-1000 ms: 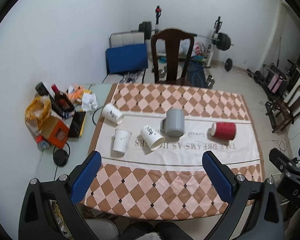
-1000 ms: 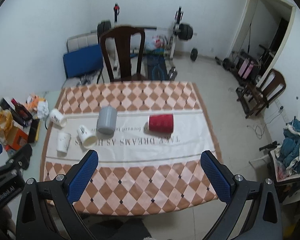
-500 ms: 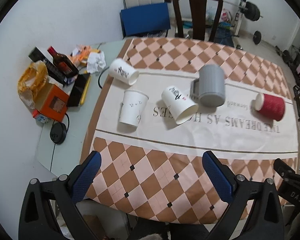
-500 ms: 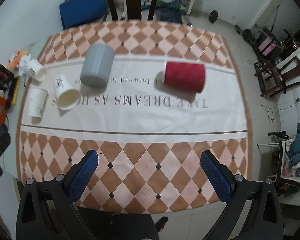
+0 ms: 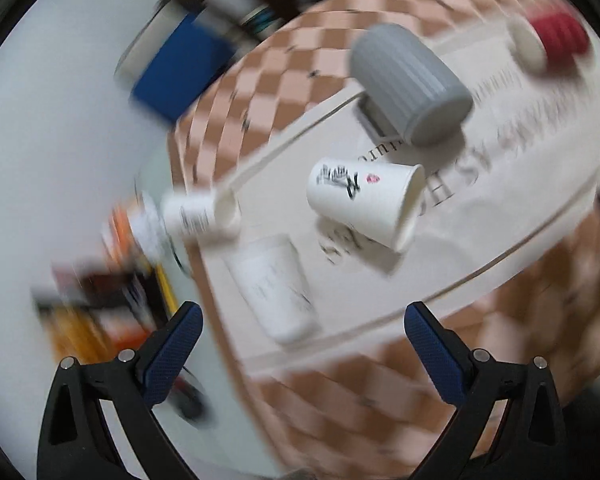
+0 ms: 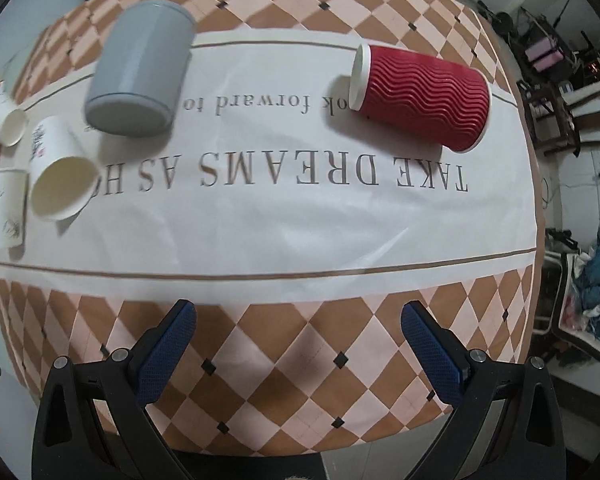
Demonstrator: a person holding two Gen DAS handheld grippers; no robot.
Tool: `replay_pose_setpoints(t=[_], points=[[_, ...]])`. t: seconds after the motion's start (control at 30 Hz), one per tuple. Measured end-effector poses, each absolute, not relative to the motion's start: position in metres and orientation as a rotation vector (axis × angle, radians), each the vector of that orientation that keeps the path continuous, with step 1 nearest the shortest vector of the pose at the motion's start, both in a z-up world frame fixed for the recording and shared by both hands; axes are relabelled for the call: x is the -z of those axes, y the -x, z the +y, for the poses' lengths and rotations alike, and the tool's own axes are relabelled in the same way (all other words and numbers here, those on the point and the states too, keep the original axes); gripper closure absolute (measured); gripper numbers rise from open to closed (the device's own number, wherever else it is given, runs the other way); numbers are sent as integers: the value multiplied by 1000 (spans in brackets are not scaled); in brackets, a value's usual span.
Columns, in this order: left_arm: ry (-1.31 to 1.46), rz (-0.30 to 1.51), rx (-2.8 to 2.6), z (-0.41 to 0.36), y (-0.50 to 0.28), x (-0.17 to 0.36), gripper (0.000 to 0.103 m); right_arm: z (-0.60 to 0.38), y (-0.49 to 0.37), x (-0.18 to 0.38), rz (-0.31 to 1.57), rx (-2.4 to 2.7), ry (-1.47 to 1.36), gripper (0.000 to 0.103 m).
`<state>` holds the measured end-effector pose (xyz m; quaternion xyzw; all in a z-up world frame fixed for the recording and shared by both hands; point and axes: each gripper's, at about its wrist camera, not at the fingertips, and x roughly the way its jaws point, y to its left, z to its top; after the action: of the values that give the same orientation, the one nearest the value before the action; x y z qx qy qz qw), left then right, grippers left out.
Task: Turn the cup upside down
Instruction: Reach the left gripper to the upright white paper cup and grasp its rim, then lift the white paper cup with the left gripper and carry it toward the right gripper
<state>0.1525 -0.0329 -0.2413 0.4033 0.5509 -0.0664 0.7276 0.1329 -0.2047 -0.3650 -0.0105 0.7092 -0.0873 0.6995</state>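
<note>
Several cups lie or stand on the tablecloth (image 6: 300,220). A red ribbed paper cup (image 6: 420,96) lies on its side at the right; it shows blurred in the left wrist view (image 5: 556,36). A grey mug (image 6: 140,72) (image 5: 412,80) lies on its side. A white paper cup (image 5: 364,204) (image 6: 58,172) lies on its side. Another white cup (image 5: 276,292) (image 6: 4,208) stands just ahead of my left gripper (image 5: 300,344), which is open and empty. A third white cup (image 5: 200,216) (image 6: 4,124) lies farther left. My right gripper (image 6: 298,344) is open and empty over the near checkered part.
Clutter of boxes and bottles (image 5: 100,300) sits beside the table on the left, blurred. A blue board (image 5: 184,72) leans at the wall. Chairs and clothes (image 6: 580,280) stand to the right of the table.
Both grippers have come down closer to the table. The left one has swung and tilted towards the white cups, blurring its view. The right one now hovers low over the near edge.
</note>
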Motion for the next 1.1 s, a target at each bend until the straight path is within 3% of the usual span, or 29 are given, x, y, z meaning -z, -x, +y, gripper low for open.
replay_pose_setpoints(t=[0.1,0.37,0.53,0.67,0.8,1.1], points=[[-1157,1146,263,-40,-156,258,0,-209,-139,377,1614,222,9,0],[-1505,1066,501,-55,-178,298,4,-220,-147,396,1669,278,-87,0],[-1622,1001,631,-71,-181,325,22,-227,-150,397,1674,312,-104,0],[-1712,904,706,-80,-175,336,42,-230,-151,394,1677,332,-99,0],[-1743,804,737,-82,-173,338,48,-232,-152,391,1680,347,-91,0],[-1641,818,742,-80,-176,324,63,-232,-145,388,1684,366,-80,0]])
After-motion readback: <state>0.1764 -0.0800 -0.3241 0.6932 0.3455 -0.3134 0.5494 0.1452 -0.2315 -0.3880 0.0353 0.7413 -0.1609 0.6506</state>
